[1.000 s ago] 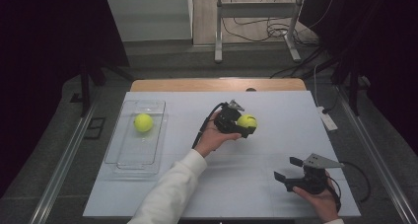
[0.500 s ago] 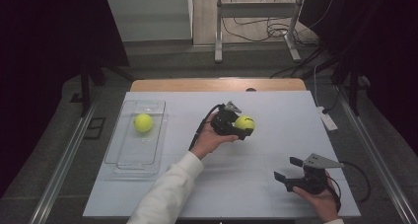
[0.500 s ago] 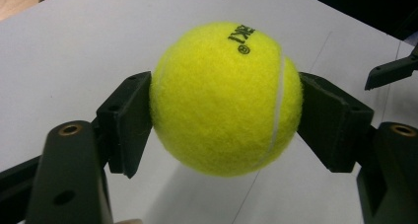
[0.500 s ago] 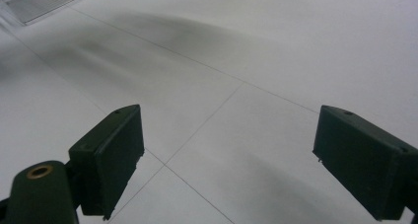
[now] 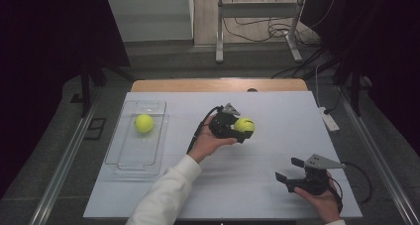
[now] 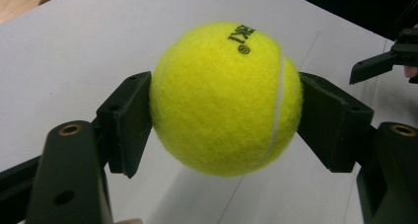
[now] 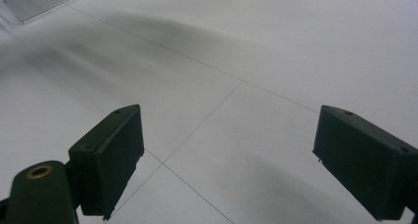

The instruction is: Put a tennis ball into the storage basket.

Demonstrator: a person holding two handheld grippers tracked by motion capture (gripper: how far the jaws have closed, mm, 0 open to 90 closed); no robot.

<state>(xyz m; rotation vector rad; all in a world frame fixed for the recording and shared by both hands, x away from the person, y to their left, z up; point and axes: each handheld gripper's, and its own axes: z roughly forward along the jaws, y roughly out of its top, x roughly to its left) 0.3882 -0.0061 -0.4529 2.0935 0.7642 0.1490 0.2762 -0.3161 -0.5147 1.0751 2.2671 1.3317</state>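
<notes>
Tennis ball [image 6: 226,98] looks light and fuzzy with a bit of squish, so my left fingers [image 6: 125,120] are clamped across its widest part, holding it just above the tabletop [image 5: 277,111] mid-board, while my right gripper [image 5: 289,169] sits wide open and empty.

The person's left forearm, in a white sleeve, reaches up from the near edge of the table [image 5: 277,106] toward its middle. The left hand [image 5: 208,141] holds the left tool [image 5: 242,128] level above the table's middle, its jaws pointing right and clamped from both sides on what sits between them. The right hand [image 5: 322,200] holds the right tool [image 5: 289,169] low over the table's near right corner, jaws pointing left, spread wide with nothing between them.
</notes>
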